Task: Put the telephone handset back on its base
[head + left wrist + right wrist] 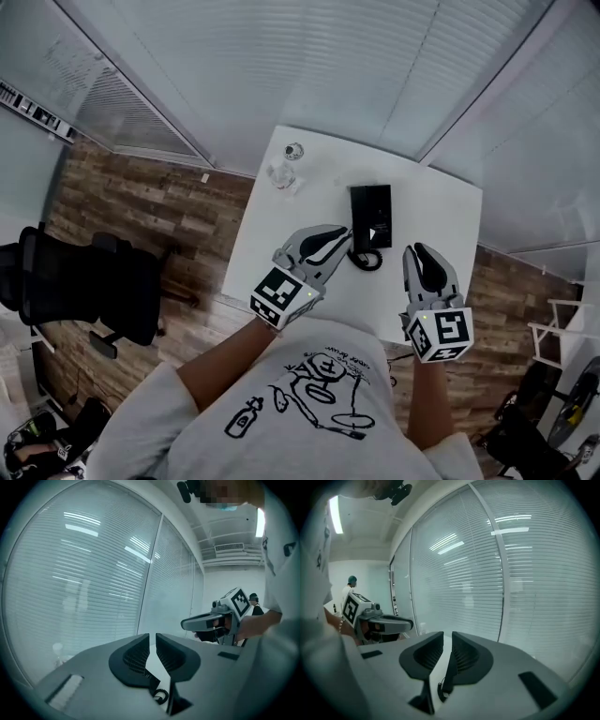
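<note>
On the white table (309, 169), ahead of both grippers, lies the black telephone (371, 214). Its long axis runs away from me, and the coiled cord (367, 260) is at its near end. I cannot separate the handset from the base in this dark block. The left gripper (343, 232) points toward it from the left and is, I judge, the nearer one. The right gripper (418, 249) stands apart on the right side. Both have their jaws almost together, with only a thin slit and nothing between them.
</note>
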A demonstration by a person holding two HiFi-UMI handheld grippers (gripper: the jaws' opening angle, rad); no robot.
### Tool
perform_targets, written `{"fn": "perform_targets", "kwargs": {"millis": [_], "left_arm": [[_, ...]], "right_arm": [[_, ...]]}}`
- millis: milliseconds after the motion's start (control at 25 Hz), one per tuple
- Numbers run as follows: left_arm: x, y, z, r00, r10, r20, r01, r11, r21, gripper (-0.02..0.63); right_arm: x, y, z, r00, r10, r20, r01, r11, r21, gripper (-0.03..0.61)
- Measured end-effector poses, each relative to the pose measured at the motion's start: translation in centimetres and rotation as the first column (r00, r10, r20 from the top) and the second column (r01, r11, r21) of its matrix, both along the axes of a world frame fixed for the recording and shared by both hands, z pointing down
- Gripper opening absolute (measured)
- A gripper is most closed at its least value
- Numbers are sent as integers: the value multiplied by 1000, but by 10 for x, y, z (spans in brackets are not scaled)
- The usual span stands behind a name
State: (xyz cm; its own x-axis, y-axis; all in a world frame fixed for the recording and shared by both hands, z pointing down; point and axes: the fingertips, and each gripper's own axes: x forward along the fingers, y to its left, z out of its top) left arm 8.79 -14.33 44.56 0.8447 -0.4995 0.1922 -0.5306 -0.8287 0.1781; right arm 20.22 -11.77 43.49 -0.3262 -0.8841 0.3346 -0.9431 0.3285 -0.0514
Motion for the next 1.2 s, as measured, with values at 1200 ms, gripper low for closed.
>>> {"fn": "perform_targets", "kwargs": {"millis": [1200], "left_arm": [[19,31,-102,989,-103,-105,111,991,69,40]], "right_arm": [[21,45,-106,999,-39,14,37,993,115,26]]}}
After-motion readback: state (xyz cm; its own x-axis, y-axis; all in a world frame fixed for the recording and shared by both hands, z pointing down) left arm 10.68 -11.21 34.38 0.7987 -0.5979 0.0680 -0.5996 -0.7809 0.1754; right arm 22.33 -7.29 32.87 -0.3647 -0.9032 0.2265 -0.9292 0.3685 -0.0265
